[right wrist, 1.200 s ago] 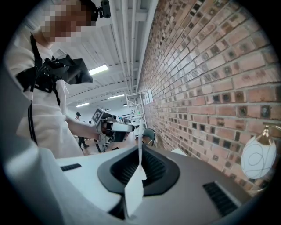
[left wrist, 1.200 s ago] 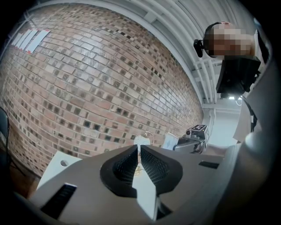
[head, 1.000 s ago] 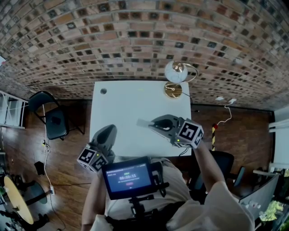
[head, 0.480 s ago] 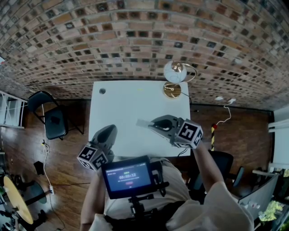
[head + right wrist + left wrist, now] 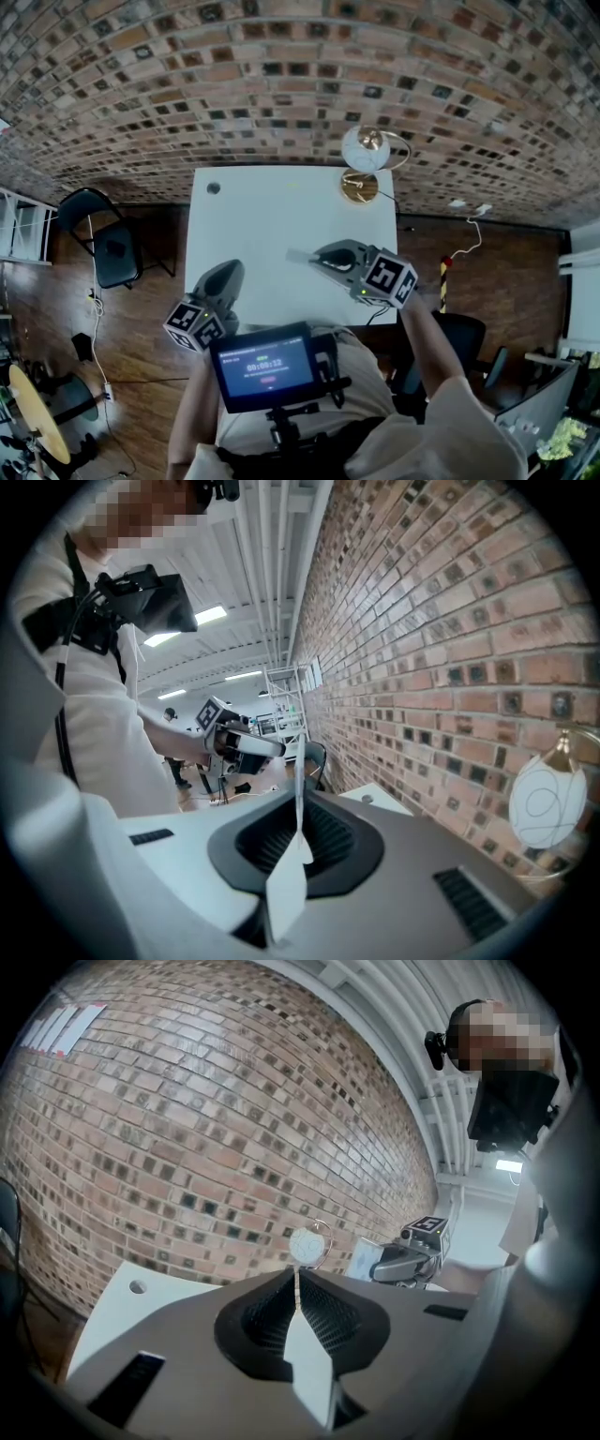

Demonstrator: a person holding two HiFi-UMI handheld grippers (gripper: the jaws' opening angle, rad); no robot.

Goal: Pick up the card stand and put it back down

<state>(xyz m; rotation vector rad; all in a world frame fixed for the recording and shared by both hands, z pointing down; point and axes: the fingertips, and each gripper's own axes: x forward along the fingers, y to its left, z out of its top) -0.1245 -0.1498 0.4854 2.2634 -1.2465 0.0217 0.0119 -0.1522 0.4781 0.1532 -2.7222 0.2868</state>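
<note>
The card stand (image 5: 362, 165), a gold base and ring with a round white disc, stands at the back right corner of the white table (image 5: 272, 216). It also shows in the left gripper view (image 5: 309, 1244) and at the right edge of the right gripper view (image 5: 546, 803). My right gripper (image 5: 314, 258) hovers over the table's right half, well short of the stand, shut on a thin white card (image 5: 295, 255) seen edge-on (image 5: 298, 775). My left gripper (image 5: 225, 272) hangs over the table's near left edge, shut with nothing in it (image 5: 296, 1288).
A small dark round spot (image 5: 214, 188) marks the table's back left corner. A black chair (image 5: 108, 248) stands left of the table. A brick wall (image 5: 281, 84) runs behind it. A cable and a yellow-black post (image 5: 443, 281) lie to the right. A screen (image 5: 262, 364) sits at my chest.
Almost nothing: the right gripper's marker cube has shifted slightly left and rolled a little. The left gripper and the card stand have stayed put.
</note>
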